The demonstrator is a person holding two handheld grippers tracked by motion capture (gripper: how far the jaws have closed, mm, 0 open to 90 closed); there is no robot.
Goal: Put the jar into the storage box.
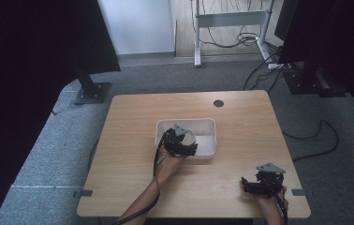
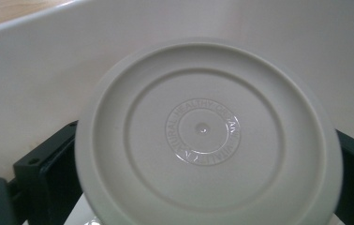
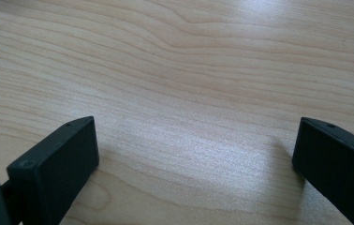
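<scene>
Here the left tongs [image 1: 183, 140] grip a round white lid [image 2: 208, 136], apparently inside the white bin [image 1: 208, 124]. Well right of the bin, the right tongs [image 1: 254, 183] stand open over the desk [image 3: 189, 70].

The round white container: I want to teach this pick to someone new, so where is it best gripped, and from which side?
Grip the round white container across its curved sides, below the wider rim, coming from the person's side of the white bin as the left gripper does.

tray [image 1: 208, 123]: on the table [image 1: 133, 140], near the middle
lid [image 1: 188, 137]: in the tray, left part
right gripper [image 1: 247, 184]: near the table's front right corner
</scene>
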